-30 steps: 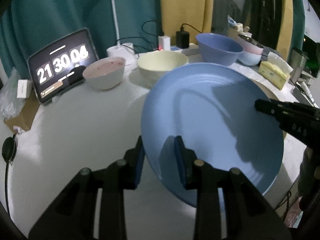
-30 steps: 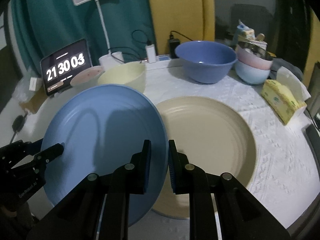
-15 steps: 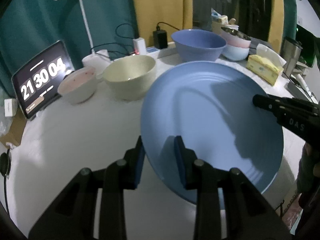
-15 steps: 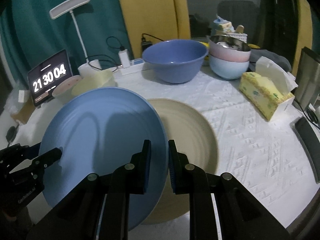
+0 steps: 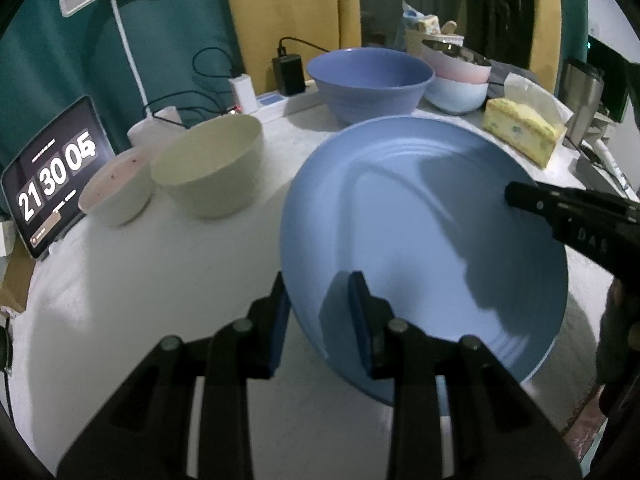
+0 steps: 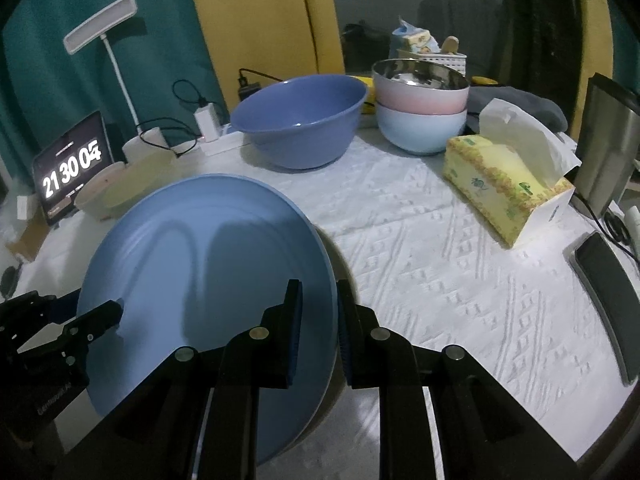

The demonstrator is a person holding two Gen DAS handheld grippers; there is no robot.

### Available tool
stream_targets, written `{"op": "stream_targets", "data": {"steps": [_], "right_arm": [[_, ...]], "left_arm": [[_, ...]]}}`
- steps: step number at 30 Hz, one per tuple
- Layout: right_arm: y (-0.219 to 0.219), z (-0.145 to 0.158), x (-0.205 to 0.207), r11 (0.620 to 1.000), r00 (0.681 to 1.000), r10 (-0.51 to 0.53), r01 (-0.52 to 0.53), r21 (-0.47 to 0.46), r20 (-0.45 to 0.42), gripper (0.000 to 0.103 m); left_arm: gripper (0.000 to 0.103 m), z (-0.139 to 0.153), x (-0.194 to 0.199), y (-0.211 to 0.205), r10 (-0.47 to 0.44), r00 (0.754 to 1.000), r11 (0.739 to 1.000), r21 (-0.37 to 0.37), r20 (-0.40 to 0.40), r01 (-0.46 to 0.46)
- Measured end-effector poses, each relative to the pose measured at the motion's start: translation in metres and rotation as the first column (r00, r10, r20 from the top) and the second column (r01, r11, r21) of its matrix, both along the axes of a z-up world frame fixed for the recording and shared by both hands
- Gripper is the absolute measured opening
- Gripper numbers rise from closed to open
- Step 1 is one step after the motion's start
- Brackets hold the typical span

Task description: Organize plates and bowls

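A large blue plate is held by both grippers. My left gripper is shut on its near left rim, and shows in the right wrist view. My right gripper is shut on its right rim, and shows in the left wrist view. The beige plate seen earlier is hidden under the blue one. A cream bowl and a pinkish bowl stand at the left. A big blue bowl and stacked pink and pale blue bowls stand at the back.
A tablet clock and a desk lamp stand at the left. A tissue box, a steel cup and a phone are at the right. Chargers and cables lie at the back.
The blue plate, held by both grippers, moved right over the beige plate, which is now covered from view. Both cameras swung right with it.
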State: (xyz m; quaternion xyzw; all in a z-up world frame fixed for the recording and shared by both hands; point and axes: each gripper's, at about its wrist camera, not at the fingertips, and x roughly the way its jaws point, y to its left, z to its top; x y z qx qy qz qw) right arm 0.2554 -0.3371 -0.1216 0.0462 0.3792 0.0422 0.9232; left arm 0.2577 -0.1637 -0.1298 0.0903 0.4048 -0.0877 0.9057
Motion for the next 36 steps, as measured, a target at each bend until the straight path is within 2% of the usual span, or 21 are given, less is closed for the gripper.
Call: {"op": "stream_targets", "data": {"steps": [9,13,17,20,24,28,36], "right_arm": [[-0.004,0.001,0.001,1.000,1.000,0.013,-0.013,0.013,0.006,0.021],[0.001,0.005,-0.004,0.999,0.999,0.005,-0.003,-0.047,0.036,0.022],[0.009,0.005,-0.008,0.992,0.998,-0.001,0.010,-0.128,0.067,0.036],[0.007,0.002,-0.008,0.994,0.999,0.003,0.002,-0.111,0.048,0.038],[0.001,-0.004,-0.007,0.995,1.000,-0.016,0.018,-0.096,0.027,0.041],[-0.011,-0.012,-0.004,0.999,0.999,-0.038,0.037,-0.040,-0.008,0.042],[-0.019,-0.022,0.003,0.998,0.999,-0.036,0.037,0.045,-0.037,0.046]], "left_arm": [[0.033,-0.011,0.011,-0.002,0.020,0.999,1.000,0.002,-0.045,-0.020],[0.033,-0.014,0.008,-0.006,0.001,0.999,1.000,0.015,-0.050,0.000],[0.036,-0.012,0.006,-0.007,-0.004,0.999,1.000,0.024,-0.039,0.005],[0.044,-0.010,0.004,-0.003,0.007,0.999,1.000,0.011,-0.038,-0.007],[0.045,-0.009,0.003,0.006,0.038,0.999,0.999,-0.004,-0.034,-0.038],[0.045,-0.010,0.006,0.012,0.059,0.997,0.998,-0.020,-0.042,-0.060],[0.046,-0.019,0.014,0.015,0.065,0.994,0.995,-0.071,-0.092,-0.072]]}}
